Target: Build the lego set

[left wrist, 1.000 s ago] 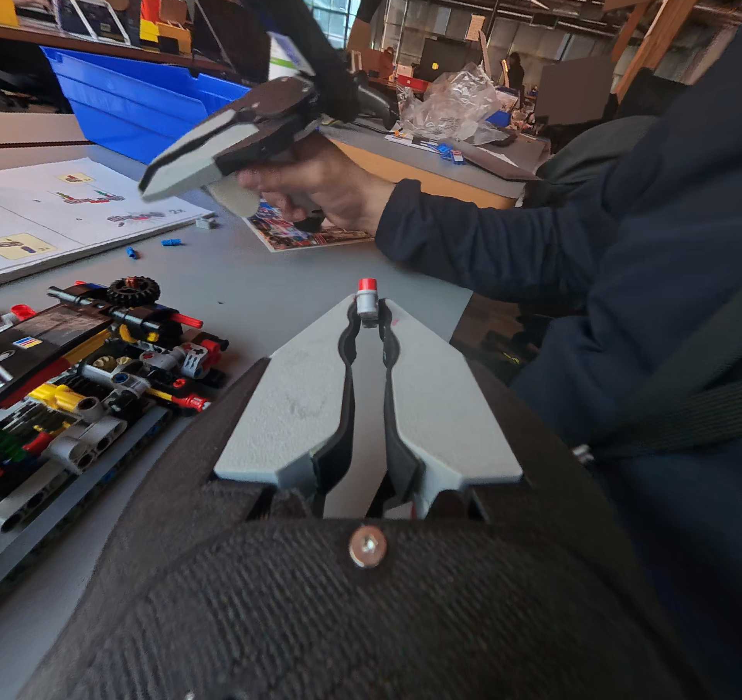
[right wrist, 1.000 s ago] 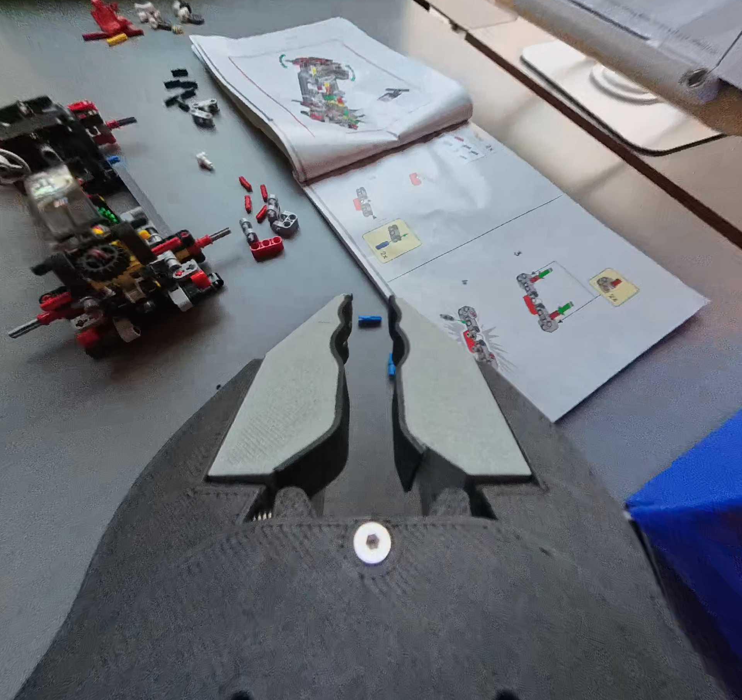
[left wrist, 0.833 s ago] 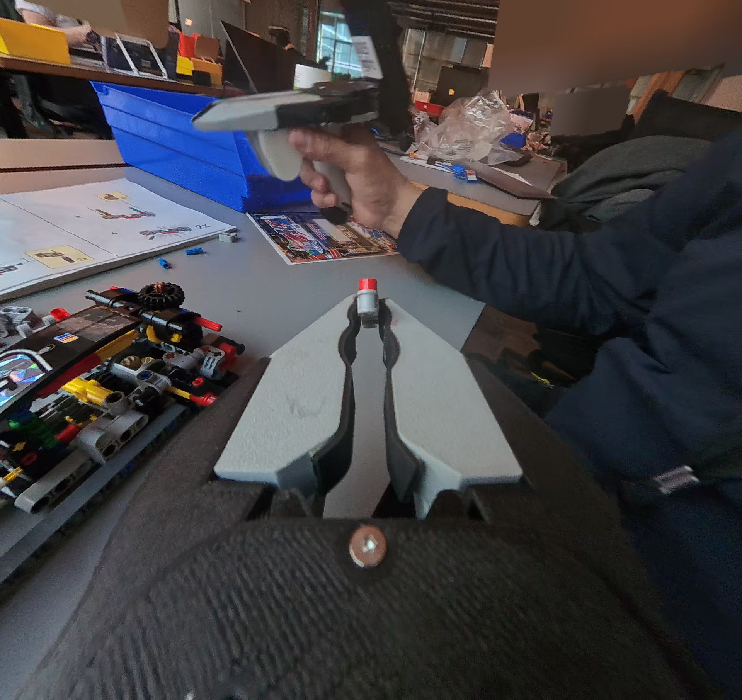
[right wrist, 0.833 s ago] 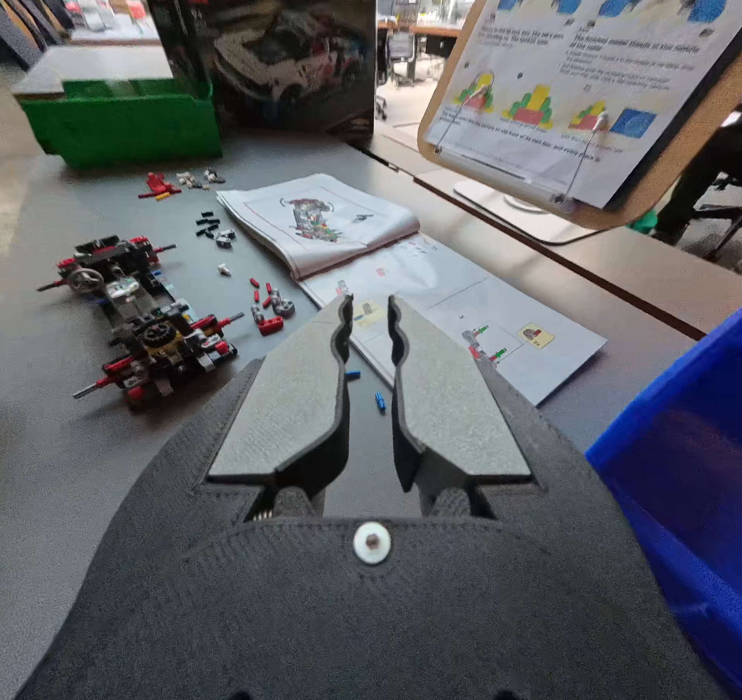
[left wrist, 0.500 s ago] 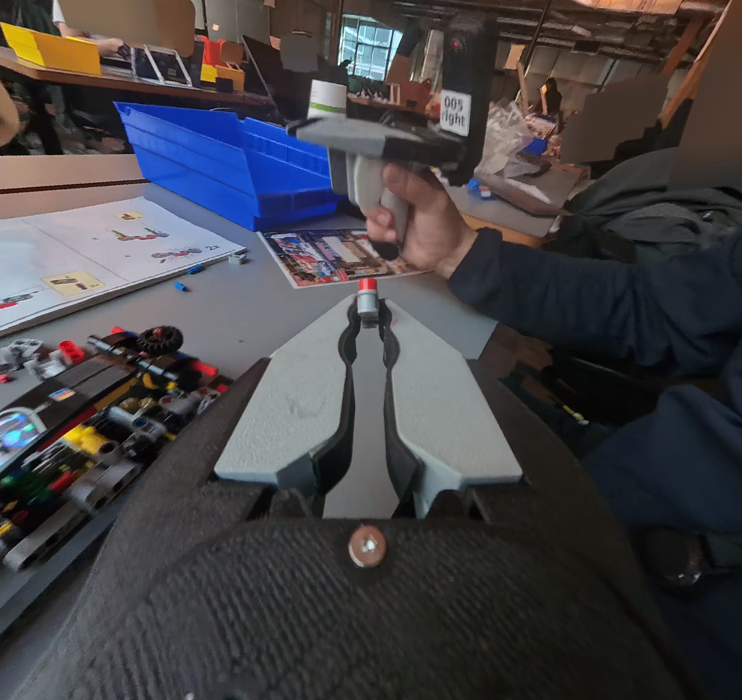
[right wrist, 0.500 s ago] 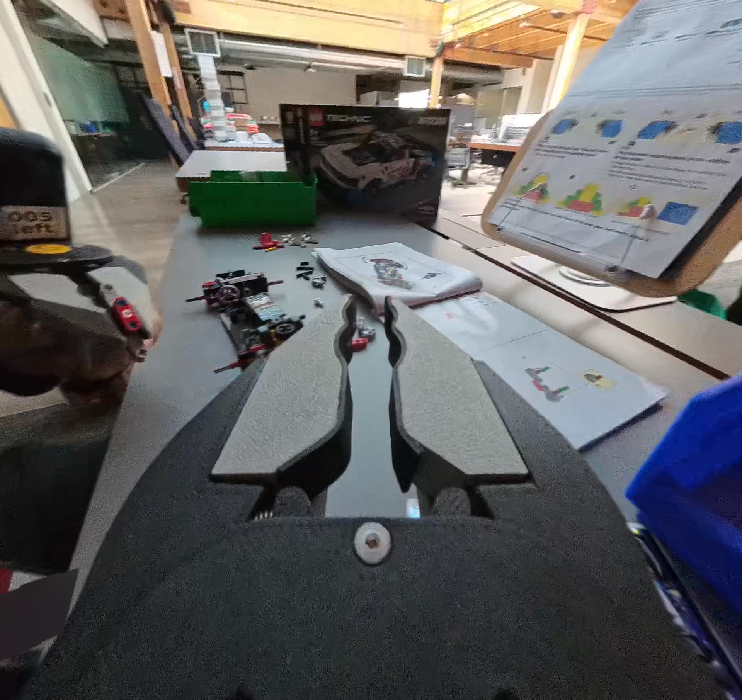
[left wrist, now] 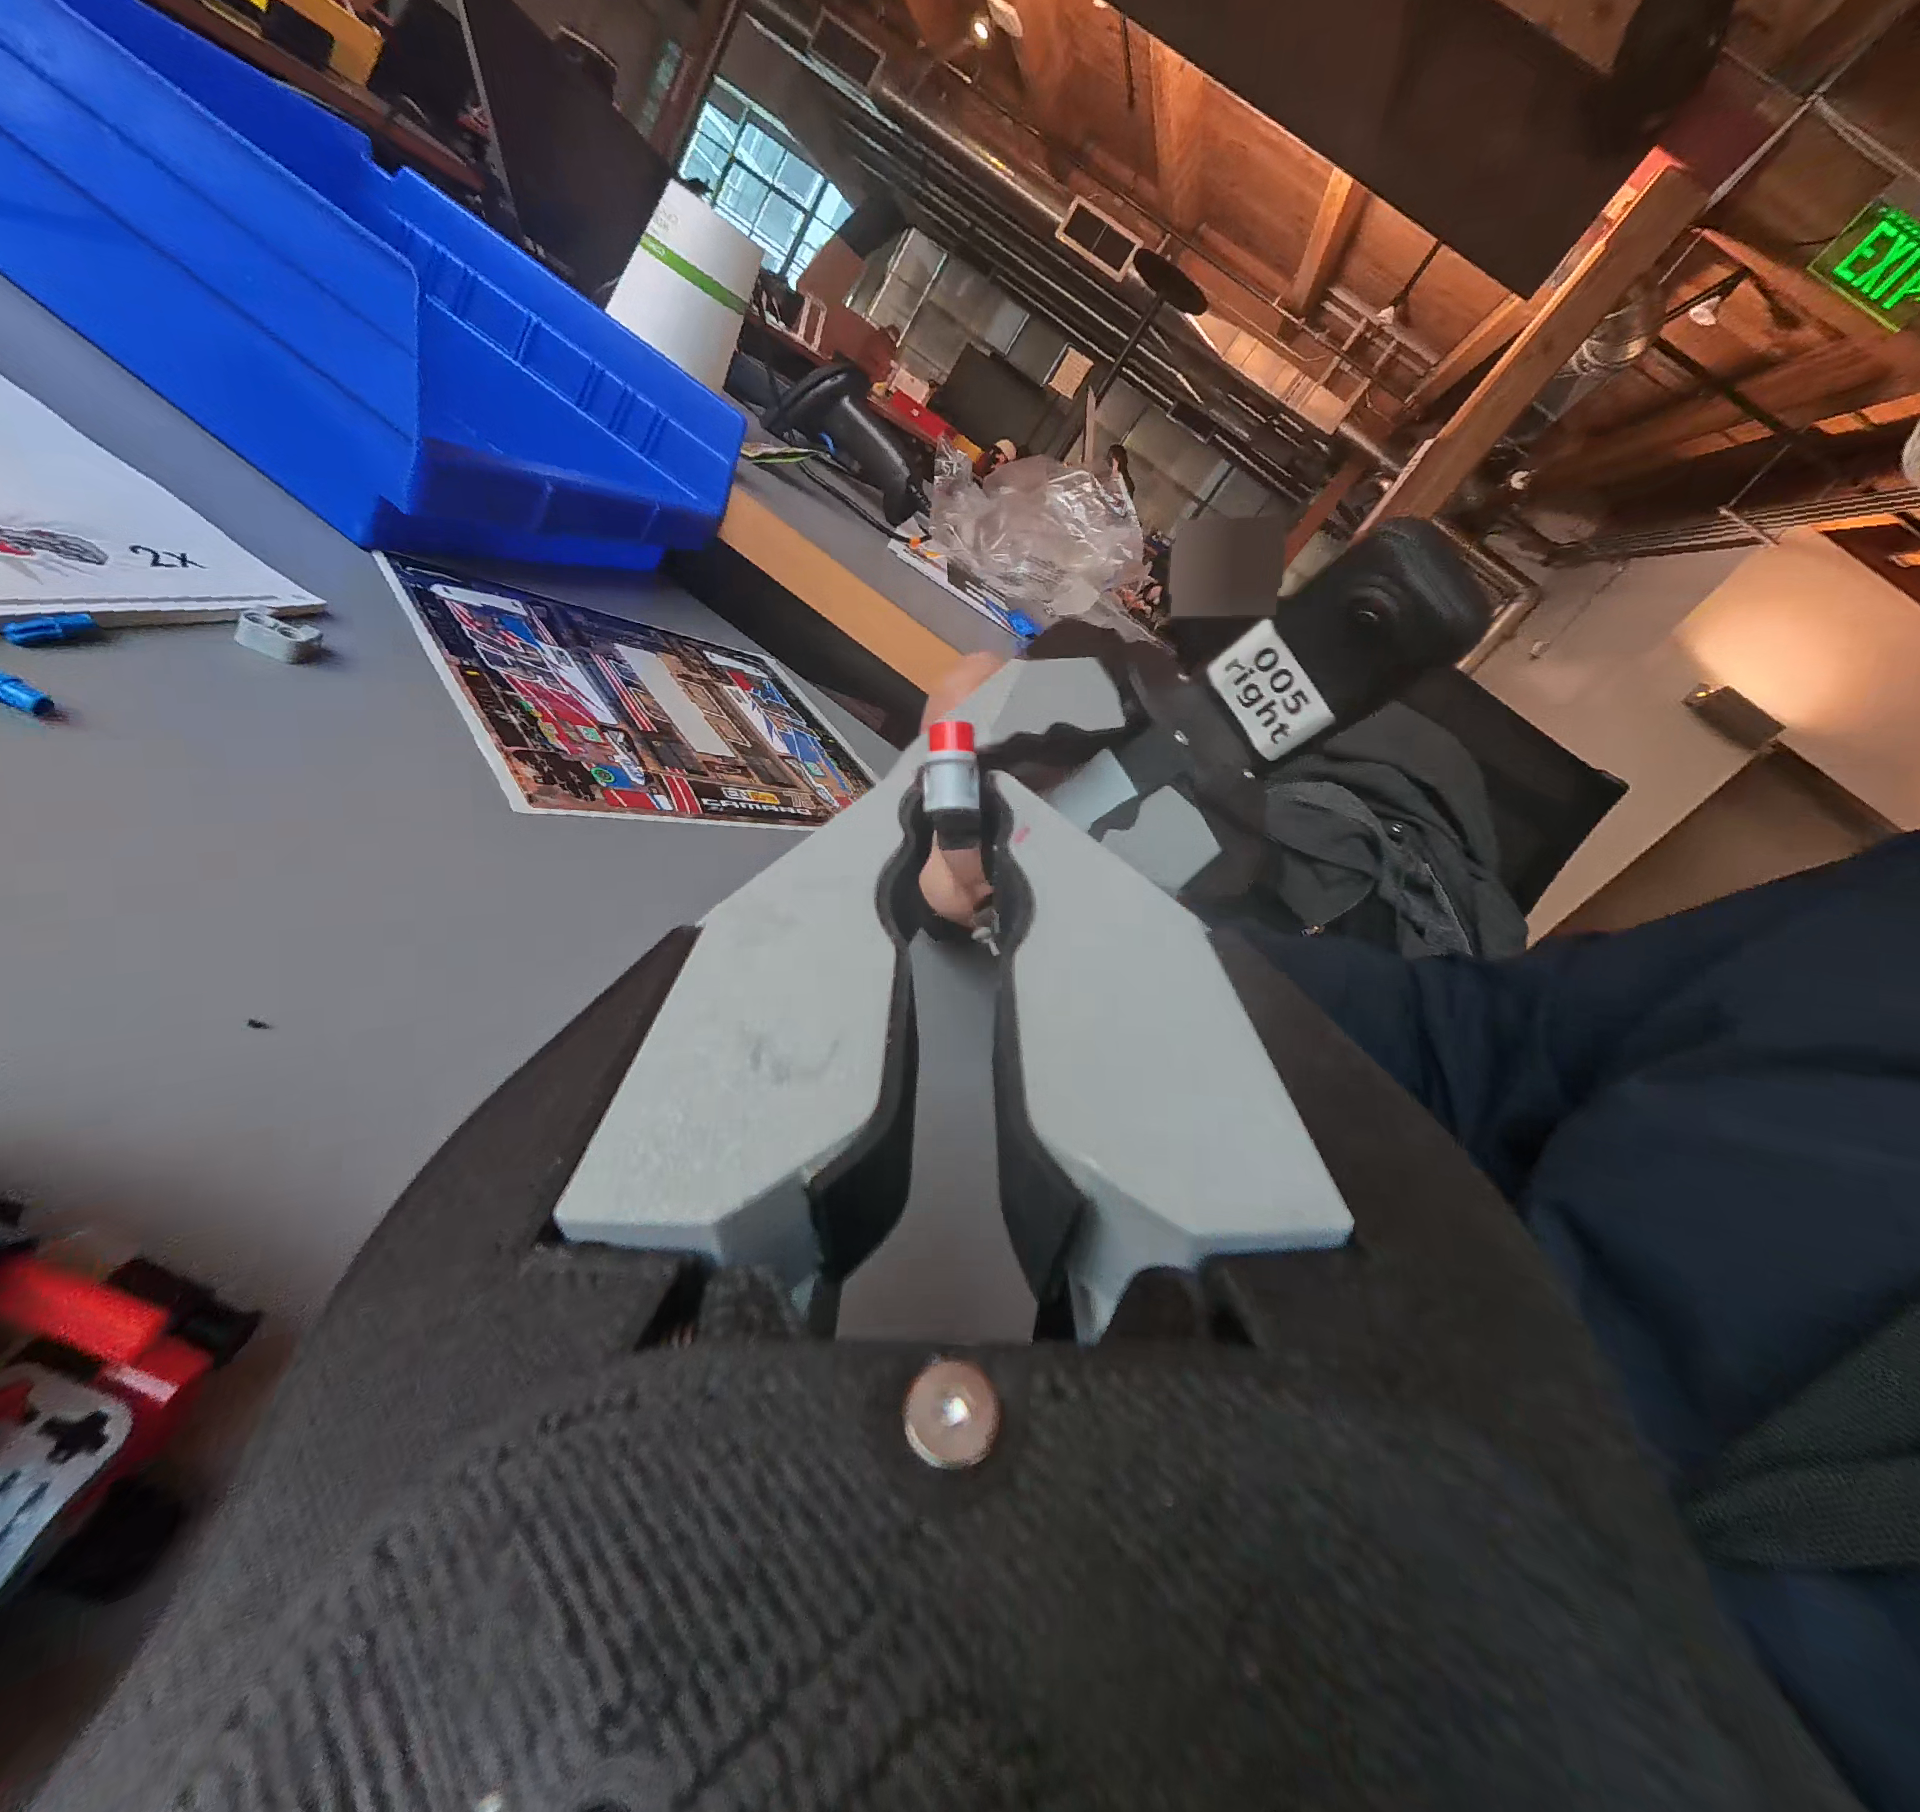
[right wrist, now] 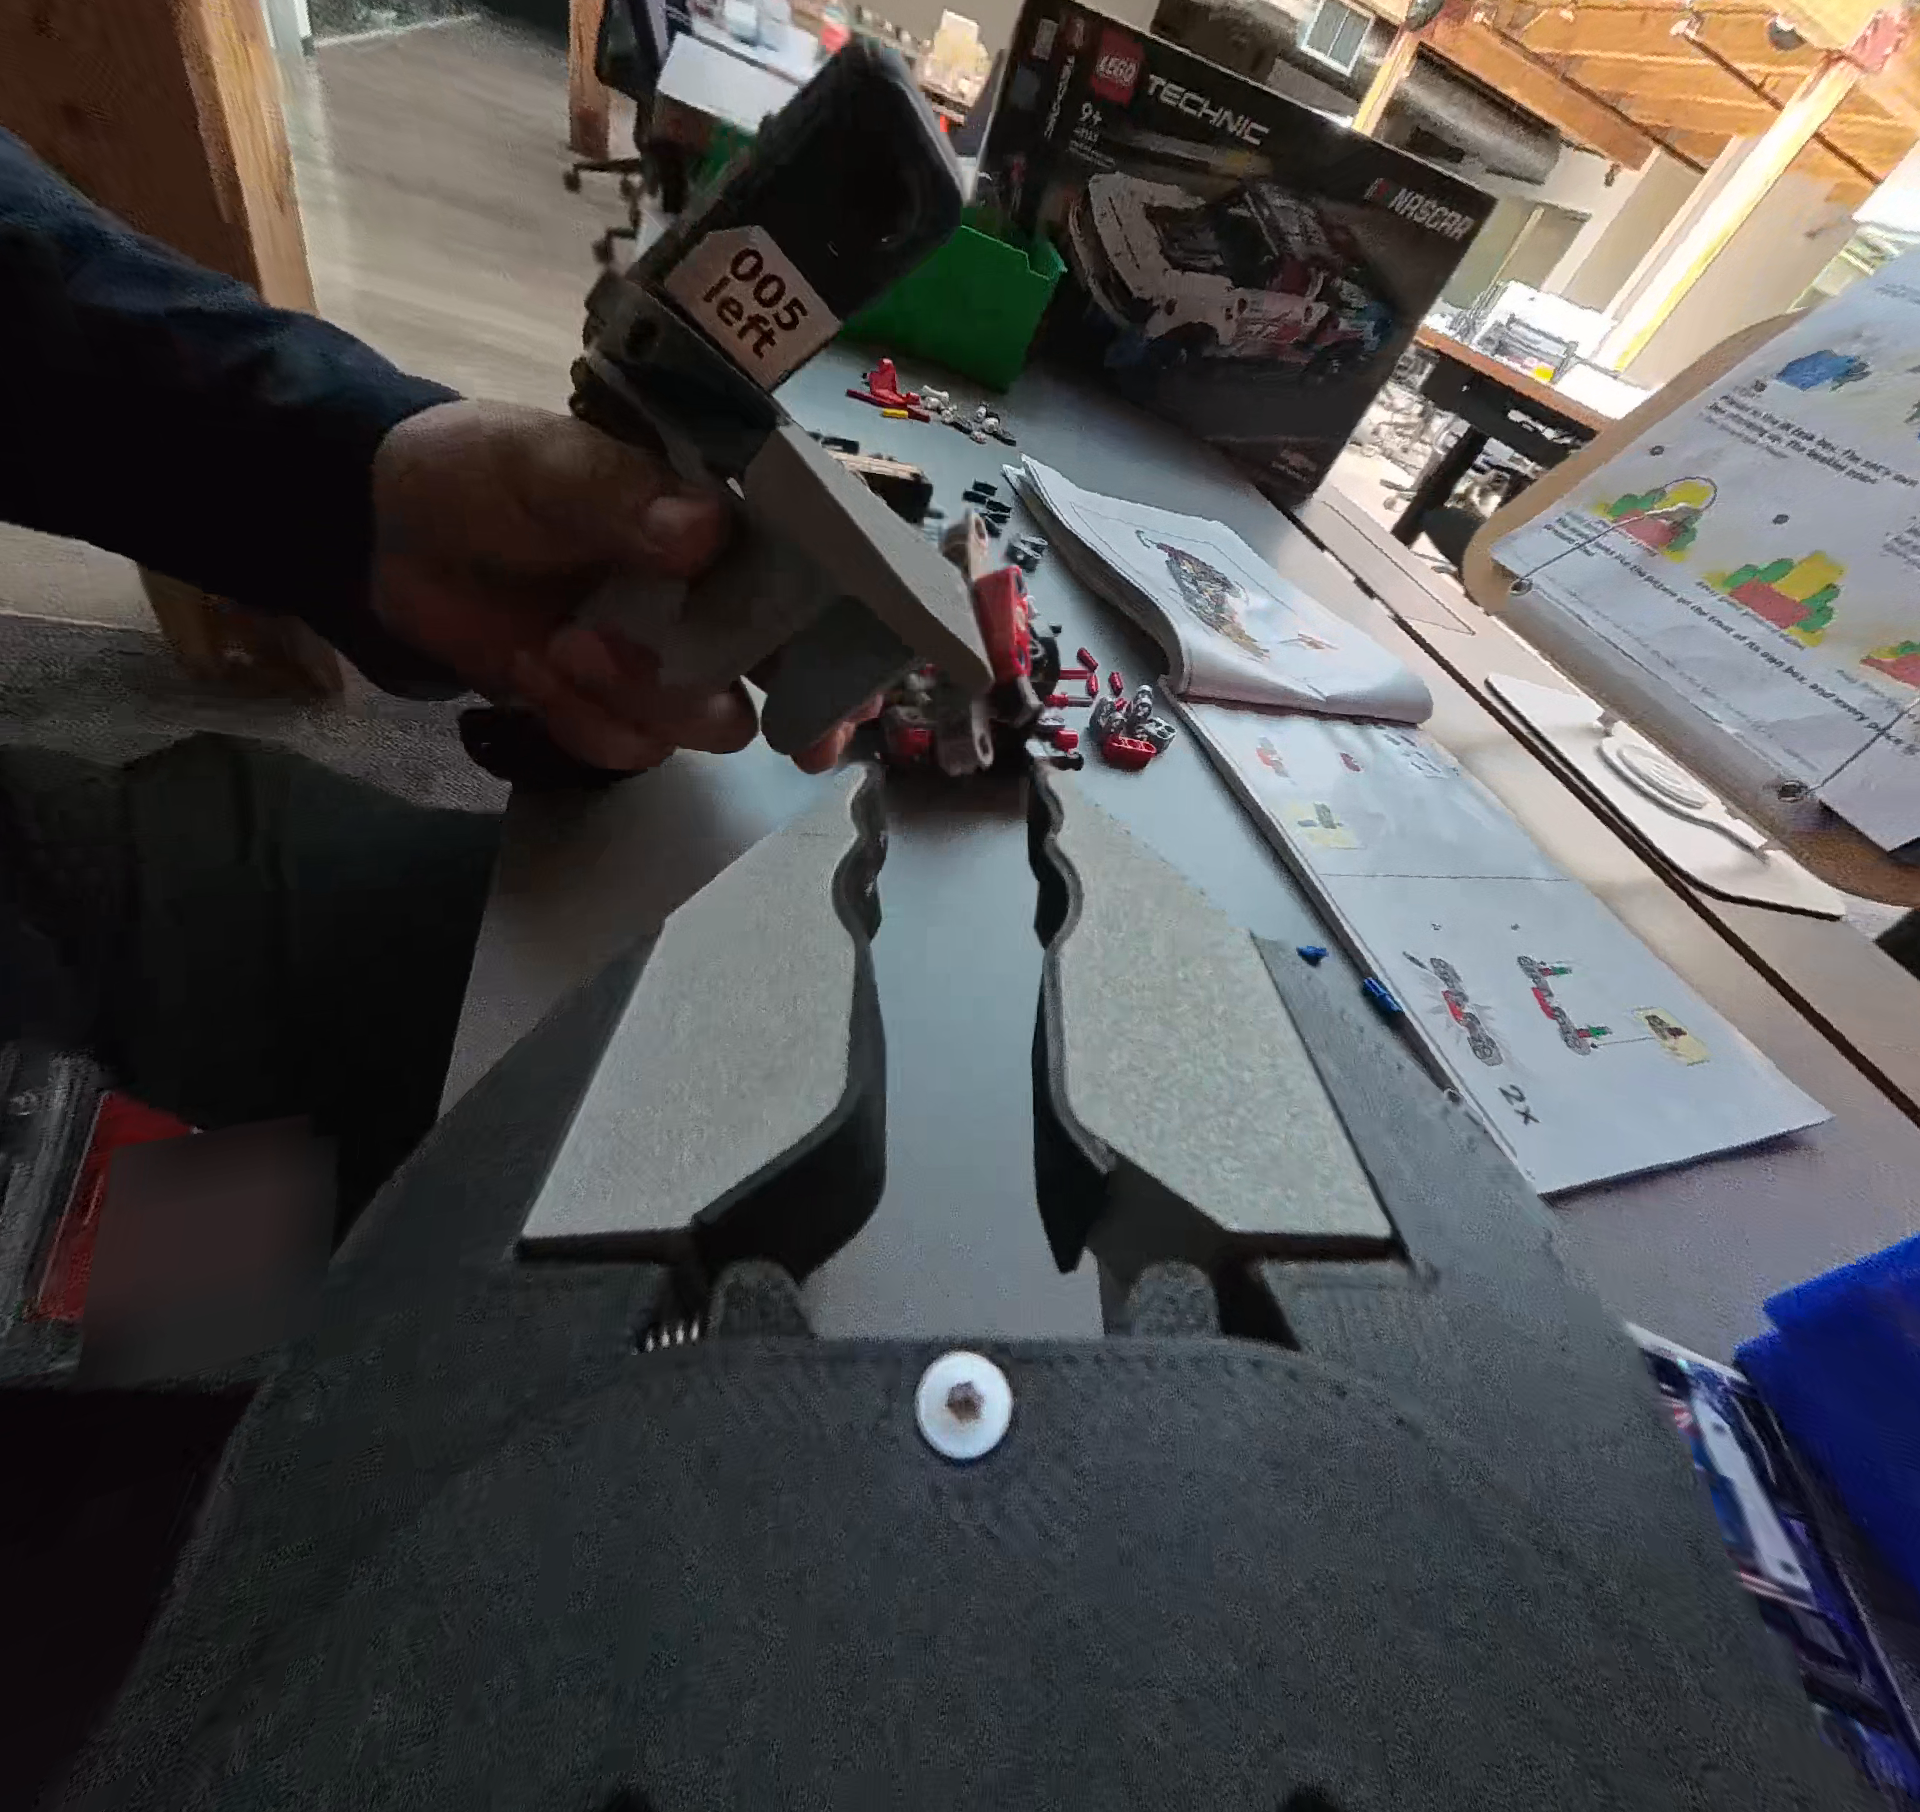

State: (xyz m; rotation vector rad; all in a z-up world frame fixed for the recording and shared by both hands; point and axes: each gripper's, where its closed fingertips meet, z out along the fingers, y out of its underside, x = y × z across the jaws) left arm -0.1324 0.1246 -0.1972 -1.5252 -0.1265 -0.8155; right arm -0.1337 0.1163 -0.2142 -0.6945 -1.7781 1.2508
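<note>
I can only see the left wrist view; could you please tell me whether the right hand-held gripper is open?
Observer: Yes. In the right wrist view the right hand-held gripper has its fingers apart, with nothing between them.
Operator: Thank you. What stands farthest back in that view?
Observer: A green bin, with an upright dark box picturing a car beside it.
Operator: And what lies just ahead of the fingers?
Observer: Loose red and grey pieces, next to the left edge of an open booklet.
</note>
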